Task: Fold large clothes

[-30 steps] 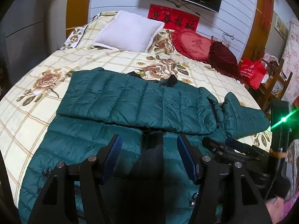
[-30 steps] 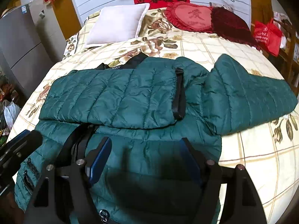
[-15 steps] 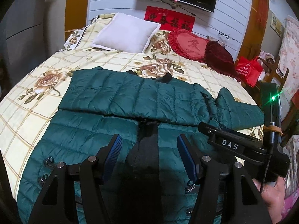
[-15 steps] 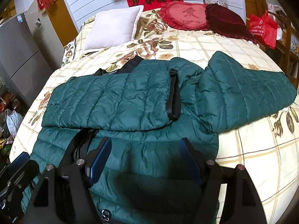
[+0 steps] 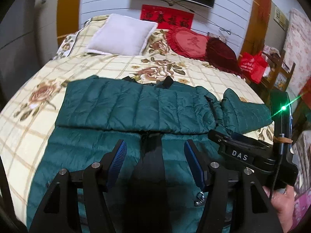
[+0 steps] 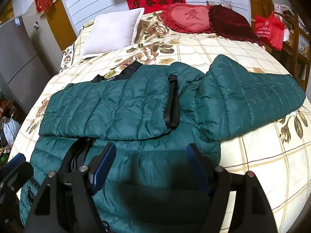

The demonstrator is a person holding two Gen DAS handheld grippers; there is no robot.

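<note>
A dark green quilted jacket [image 5: 124,108] lies spread on the bed, front up, with a black zip strip down its middle. One sleeve [image 6: 108,106] is folded across the chest and ends in a black cuff [image 6: 173,103]. The other sleeve [image 6: 250,99] sticks out to the right over the bedspread. My left gripper [image 5: 155,153] hovers open over the jacket's lower front, nothing between its blue pads. My right gripper [image 6: 151,163] hangs open above the hem on the right half. In the left wrist view the right gripper's body [image 5: 245,155] shows at the right, held by a hand [image 5: 281,205].
The bed [image 5: 38,104] has a cream floral checked cover. A white pillow [image 6: 114,33], a red heart cushion [image 6: 186,17] and a dark red cushion [image 6: 229,21] lie at its head. A red bag [image 6: 270,29] sits on a wooden chair at the right. A grey cabinet [image 6: 17,58] stands at the left.
Both views have tilted slightly. The right gripper's body shows more fully at the right of the left wrist view. The jacket lies as before and both grippers stay open.
</note>
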